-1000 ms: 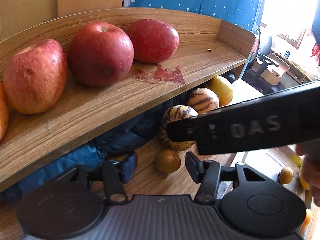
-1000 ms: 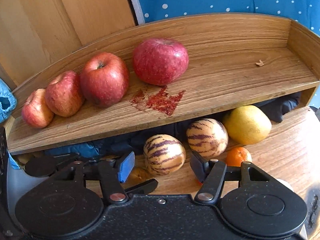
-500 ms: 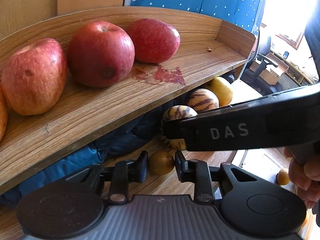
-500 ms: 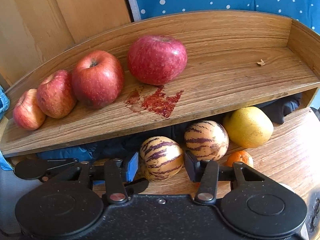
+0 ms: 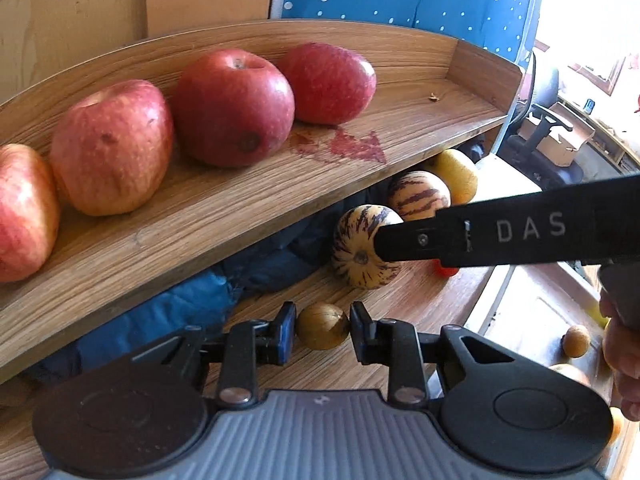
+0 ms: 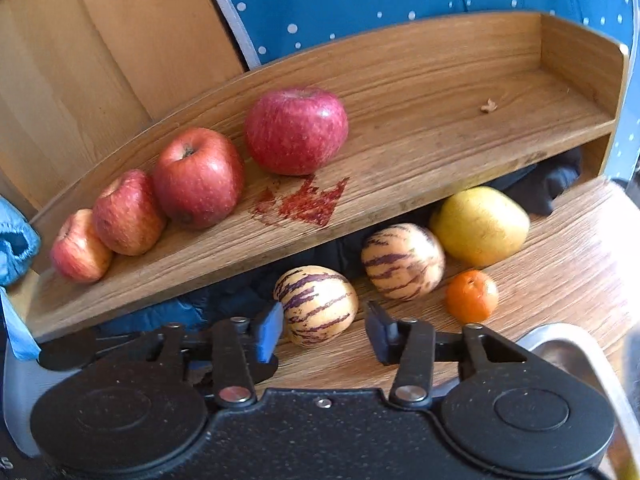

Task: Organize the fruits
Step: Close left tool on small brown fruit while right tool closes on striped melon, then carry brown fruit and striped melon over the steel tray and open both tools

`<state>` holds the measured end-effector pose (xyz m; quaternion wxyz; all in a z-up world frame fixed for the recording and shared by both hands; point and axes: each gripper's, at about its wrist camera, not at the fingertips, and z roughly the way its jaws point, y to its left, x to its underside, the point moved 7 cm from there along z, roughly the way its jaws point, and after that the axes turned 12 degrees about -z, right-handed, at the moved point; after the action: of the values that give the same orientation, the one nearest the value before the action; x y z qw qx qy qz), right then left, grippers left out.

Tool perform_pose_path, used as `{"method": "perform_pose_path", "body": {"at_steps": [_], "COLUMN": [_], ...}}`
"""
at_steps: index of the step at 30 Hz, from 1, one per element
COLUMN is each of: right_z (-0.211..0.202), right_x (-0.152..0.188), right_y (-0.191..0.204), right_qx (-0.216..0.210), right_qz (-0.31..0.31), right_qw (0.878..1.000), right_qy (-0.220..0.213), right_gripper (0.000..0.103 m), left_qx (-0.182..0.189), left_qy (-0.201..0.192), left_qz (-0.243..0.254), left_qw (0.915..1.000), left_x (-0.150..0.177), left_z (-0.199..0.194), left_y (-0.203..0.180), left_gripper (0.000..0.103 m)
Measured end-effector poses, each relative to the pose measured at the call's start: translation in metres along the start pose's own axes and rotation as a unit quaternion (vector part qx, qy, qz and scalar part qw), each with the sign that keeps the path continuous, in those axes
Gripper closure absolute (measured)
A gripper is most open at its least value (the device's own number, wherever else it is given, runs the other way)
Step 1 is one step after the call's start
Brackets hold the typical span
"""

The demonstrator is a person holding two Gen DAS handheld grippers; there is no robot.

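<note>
Left gripper (image 5: 323, 326): jaws closed onto a small brown kiwi (image 5: 322, 327) resting on the wooden table (image 5: 420, 304); right gripper (image 6: 325, 330): jaws spread either side of a striped pepino melon (image 6: 317, 304), left pad touching, right pad apart; second pepino melon (image 6: 402, 261), yellow pear (image 6: 480, 225) and mandarin (image 6: 472, 295) lie beside it beneath the curved shelf (image 6: 420, 152); four red apples (image 6: 295, 130) sit on the shelf

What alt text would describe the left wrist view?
The left gripper closes around a small brown fruit on the wooden table. Red apples line the shelf above; the right gripper reaches a striped melon.
</note>
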<state>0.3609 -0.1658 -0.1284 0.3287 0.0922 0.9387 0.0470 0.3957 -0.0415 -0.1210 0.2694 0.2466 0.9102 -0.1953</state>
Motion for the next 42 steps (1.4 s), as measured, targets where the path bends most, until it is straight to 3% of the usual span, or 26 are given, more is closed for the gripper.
{"method": "perform_pose_path", "body": {"at_steps": [13,19,31,36,42], "right_z": [0.042,0.042,-0.038,-0.087,-0.139], "right_x": [-0.013,-0.013,0.008,0.037,0.094], "right_y": [0.003,0.011,0.022,0.016,0.009], "right_qx": [-0.004,0.008,-0.012,-0.009,0.0], "right_qz": [0.005,-0.021,-0.013,0.002,0.035], "right_qw": [1.0,1.0,0.997,0.995,0.996], "right_qy": [0.024,0.015,-0.074,-0.096,-0.084], "right_gripper": [0.05,0.051,0.051,0.051,0.051], "left_qx": [-0.011,-0.015,-0.026,-0.017,0.006], "left_qy": [0.005,0.001,-0.02,-0.014,0.018], "left_qz": [-0.017,-0.026,-0.013,-0.004,-0.021], "left_qw": [0.9998,0.9996,0.9994,0.9997,0.9996], "left_x": [-0.002,-0.003,0.002,0.021,0.05], "left_z": [0.0,-0.003,-0.032,-0.048,-0.061], "left_y": [0.011,0.018,0.008,-0.01,-0.032], "left_gripper": [0.071,0.072,0.072,0.071,0.071]}}
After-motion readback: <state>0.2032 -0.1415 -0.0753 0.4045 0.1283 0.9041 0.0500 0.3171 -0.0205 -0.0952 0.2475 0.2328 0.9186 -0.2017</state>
